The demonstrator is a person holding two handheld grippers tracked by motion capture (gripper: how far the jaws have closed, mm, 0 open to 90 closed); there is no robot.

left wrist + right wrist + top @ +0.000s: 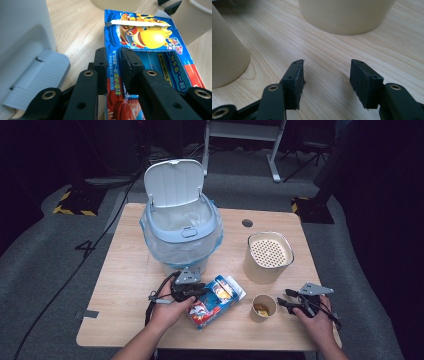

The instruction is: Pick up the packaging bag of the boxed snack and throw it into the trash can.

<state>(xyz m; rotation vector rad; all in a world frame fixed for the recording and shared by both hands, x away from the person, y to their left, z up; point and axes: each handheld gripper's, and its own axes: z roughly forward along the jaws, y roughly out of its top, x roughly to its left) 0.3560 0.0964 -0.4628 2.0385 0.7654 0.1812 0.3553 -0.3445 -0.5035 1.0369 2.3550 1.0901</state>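
- One blue carton (pixel 150 50), printed with a cartoon fish, lies flat on the table (pixel 120 270) just in front of the white bin (pixel 181 227), its torn top flap pointing toward the cups.
- It is thin cardboard, judged light and probably empty or nearly so; its walls should give under pressure, so a hard squeeze would crush it.
- The left claw (pixel 113 65) pinches the carton's long side edge between its pads. That folded edge is the stiffest place to hold, and the glossy print may slip.
- The right claw (pixel 325 75) rests spread and empty on the table, beside the small paper cup (pixel 263 308) and near the larger tub (pixel 269 256).
- The bin's lid stands open, its liner showing.
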